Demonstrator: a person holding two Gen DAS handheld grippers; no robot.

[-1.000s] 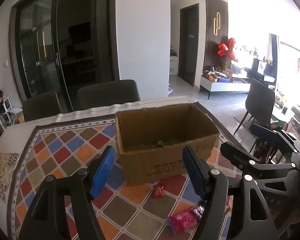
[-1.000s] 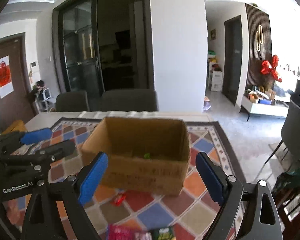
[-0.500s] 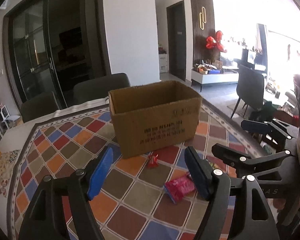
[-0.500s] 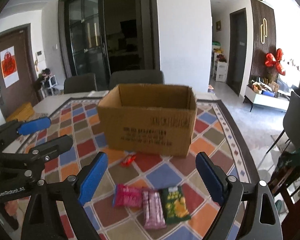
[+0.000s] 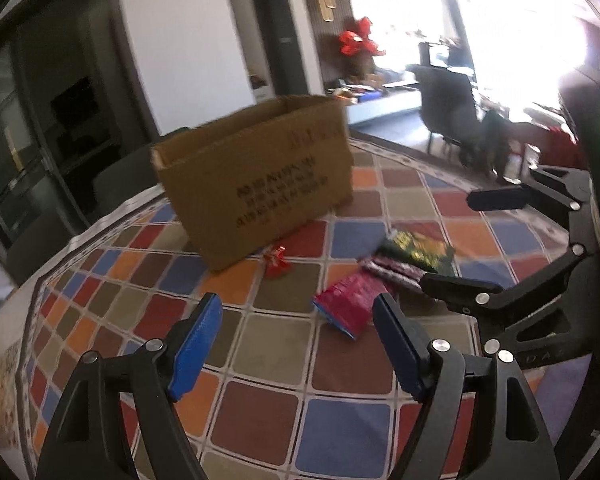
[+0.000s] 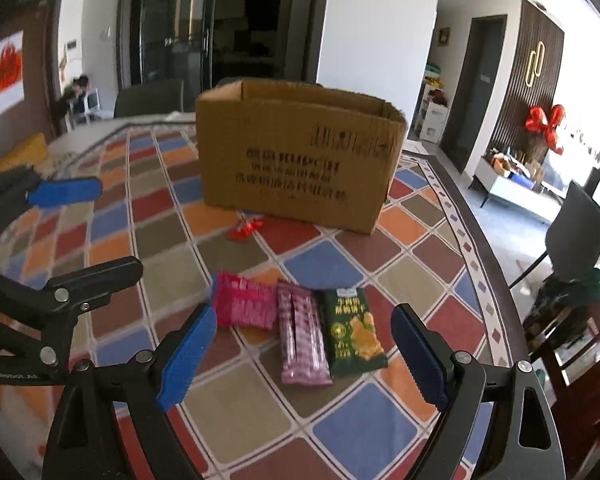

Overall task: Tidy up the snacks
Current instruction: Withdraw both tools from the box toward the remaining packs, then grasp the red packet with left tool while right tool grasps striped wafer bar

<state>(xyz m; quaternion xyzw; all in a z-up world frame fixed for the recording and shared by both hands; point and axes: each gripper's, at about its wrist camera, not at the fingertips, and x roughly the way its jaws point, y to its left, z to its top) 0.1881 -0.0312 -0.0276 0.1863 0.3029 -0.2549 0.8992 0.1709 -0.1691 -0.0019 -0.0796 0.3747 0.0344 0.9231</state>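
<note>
Table point(image 6: 452, 208) under a cloth of coloured squares, rust, blue, orange and olive. Dark chairs at its far edge.

Cardboard box point(image 6: 300, 160) stands open-topped on the far middle of the cloth, black print on its near face. Contents not visible from this height.

Left gripper point(image 5: 298, 346) low over the near cloth; blue pads wide apart, nothing between them. Right gripper point(image 6: 304, 356) likewise spread wide and empty, hovering just near of the packets.

Three flat snacks lie side by side on the cloth, near of the box and apart from it: green packet point(image 6: 354, 330) rightmost, striped pink packet point(image 6: 302, 340) in the middle and touching it, bright pink packet point(image 6: 244, 304) leftmost.

Small red wrapped sweet point(image 6: 246, 229) lies just near of the box's front, left of centre.
</note>
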